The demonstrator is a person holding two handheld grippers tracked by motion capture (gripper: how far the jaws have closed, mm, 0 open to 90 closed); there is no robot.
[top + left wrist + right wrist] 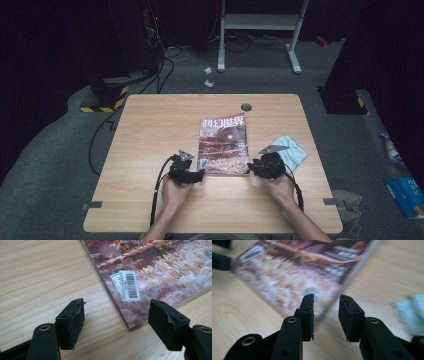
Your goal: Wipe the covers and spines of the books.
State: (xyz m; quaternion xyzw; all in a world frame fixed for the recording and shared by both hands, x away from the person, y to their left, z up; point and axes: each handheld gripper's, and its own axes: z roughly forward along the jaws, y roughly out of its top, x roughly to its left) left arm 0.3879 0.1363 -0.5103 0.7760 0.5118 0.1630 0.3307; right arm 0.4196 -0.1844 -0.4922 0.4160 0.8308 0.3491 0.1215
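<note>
Closed mag (223,145) flat, table center

Magazine (223,145) between two tongs

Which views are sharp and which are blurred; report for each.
High view: table evenly lit, surroundings dark, magazine soft but readable. Left gripper view: barcode label and magazine corner crisp, jaws sharp. Right gripper view: jaws sharp, magazine and blue cloth blurred.

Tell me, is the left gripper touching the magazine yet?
Apart. In the left gripper view, the left gripper has open jaws straddling the magazine corner, with bare table either side.
</note>
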